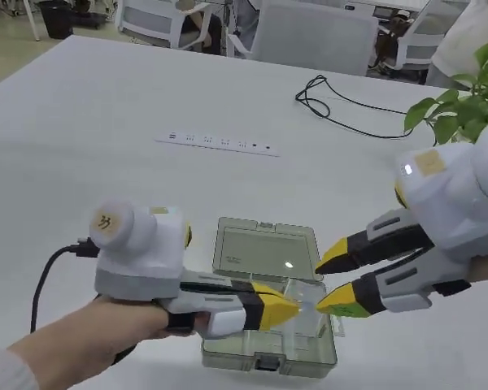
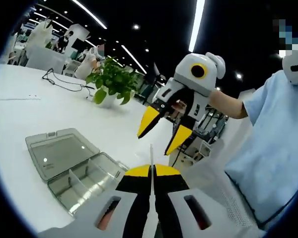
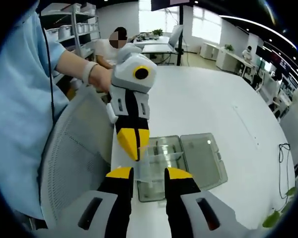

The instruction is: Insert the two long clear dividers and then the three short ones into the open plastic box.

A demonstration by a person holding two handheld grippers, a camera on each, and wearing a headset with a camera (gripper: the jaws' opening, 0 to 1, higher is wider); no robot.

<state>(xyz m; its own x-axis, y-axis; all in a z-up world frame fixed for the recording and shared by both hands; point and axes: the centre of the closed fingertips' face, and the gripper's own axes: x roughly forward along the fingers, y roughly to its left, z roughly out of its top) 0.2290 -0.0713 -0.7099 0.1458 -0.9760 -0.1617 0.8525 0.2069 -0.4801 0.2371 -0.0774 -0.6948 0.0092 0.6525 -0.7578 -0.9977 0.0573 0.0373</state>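
The open clear plastic box [image 1: 309, 361] lies at the table's near edge, its lid [image 1: 264, 252] folded back flat. Some clear dividers stand inside the box [image 2: 84, 181]. My left gripper [image 1: 291, 309] reaches in from the left over the box and is shut on a thin clear divider [image 1: 307, 318], seen edge-on as the divider [image 2: 151, 153] in its own view. My right gripper [image 1: 324, 284] comes from the right, open. In the right gripper view the divider [image 3: 145, 161] stands between the open jaws of the right gripper [image 3: 144, 171], above the box [image 3: 151, 191].
A white power strip [image 1: 220, 142] lies mid-table. A black cable [image 1: 342, 106] loops at the back, and a green plant [image 1: 464, 97] stands at the right. Chairs line the far edge. A black lead [image 1: 49, 276] trails from the left gripper.
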